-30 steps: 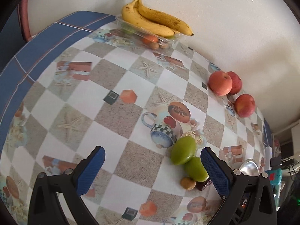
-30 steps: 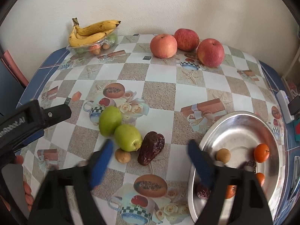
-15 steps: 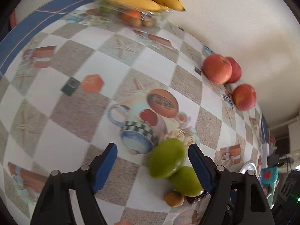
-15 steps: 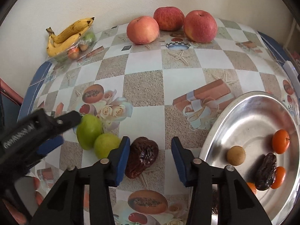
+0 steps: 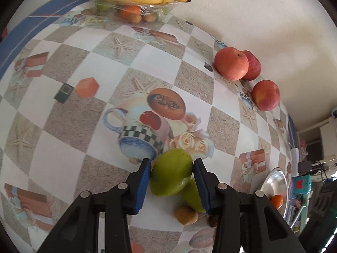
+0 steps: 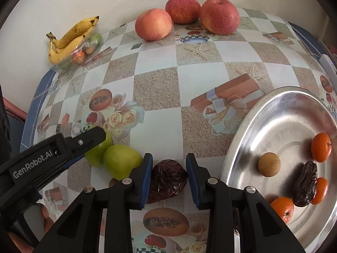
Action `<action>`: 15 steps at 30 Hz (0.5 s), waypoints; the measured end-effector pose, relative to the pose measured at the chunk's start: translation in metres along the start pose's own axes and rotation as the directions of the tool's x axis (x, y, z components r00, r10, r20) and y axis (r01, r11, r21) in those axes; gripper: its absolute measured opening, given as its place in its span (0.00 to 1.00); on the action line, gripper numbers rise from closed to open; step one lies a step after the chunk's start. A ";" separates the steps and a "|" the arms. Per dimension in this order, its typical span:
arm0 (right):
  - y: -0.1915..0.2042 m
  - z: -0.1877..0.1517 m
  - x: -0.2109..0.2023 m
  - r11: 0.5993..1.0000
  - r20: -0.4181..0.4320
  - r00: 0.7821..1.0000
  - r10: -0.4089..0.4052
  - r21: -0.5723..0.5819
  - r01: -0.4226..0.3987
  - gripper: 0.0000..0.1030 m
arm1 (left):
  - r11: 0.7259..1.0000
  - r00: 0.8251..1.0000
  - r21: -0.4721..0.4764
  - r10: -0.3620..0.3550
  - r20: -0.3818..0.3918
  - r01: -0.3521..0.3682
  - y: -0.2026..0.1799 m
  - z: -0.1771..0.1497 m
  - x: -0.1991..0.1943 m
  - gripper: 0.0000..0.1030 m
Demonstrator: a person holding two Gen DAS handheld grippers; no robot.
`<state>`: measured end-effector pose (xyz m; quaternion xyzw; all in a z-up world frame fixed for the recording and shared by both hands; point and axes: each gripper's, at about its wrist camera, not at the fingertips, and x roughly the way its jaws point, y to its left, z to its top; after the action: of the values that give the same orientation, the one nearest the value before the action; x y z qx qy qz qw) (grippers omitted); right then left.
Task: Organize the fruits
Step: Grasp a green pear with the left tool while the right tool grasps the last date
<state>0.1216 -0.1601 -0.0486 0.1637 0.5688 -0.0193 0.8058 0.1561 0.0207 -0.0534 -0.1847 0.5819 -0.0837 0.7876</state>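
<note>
My left gripper (image 5: 171, 169) is shut on a green fruit (image 5: 171, 174) that rests on the tablecloth. A second green fruit (image 5: 192, 195) lies behind it, with a small brown fruit (image 5: 186, 215) beside. My right gripper (image 6: 169, 167) is shut on a dark wrinkled date (image 6: 167, 180) on the table. The left gripper also shows in the right wrist view (image 6: 92, 136), over the green fruits (image 6: 121, 161). A silver tray (image 6: 248, 130) at the right holds several small oranges, a brown fruit (image 6: 269, 164) and a date (image 6: 305, 186).
Three red apples (image 6: 153, 27) stand by the far wall. Bananas (image 6: 70, 39) lie on a clear plastic box of small fruits at the far left corner. The tray's rim (image 5: 271, 181) shows at the right in the left wrist view.
Both grippers have moved forward and closed: the left around the green fruit, the right around the date. The fruits have stayed on the table.
</note>
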 end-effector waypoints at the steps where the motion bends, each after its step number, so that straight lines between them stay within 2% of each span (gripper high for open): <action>1: -0.001 0.000 -0.003 1.000 0.007 1.000 0.001 0.002 -0.001 0.33 | 1.000 1.000 -0.001 0.001 0.001 -0.001 0.001 -0.001 -0.002 0.43; 9: 0.000 -0.005 -0.029 1.000 0.052 0.999 0.013 -0.009 -0.013 0.33 | 1.000 1.000 -0.001 -0.001 0.011 0.001 0.002 -0.013 -0.026 0.43; 15: 0.001 -0.016 -0.040 0.999 0.052 0.999 -0.013 -0.040 0.015 0.33 | 1.000 1.000 -0.005 0.000 0.008 0.000 0.002 -0.028 -0.035 0.43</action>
<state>0.0933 -0.1602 -0.0165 0.1426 0.5493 -0.0177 0.8232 0.1187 0.0287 -0.0304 -0.1871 0.5789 -0.0818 0.7894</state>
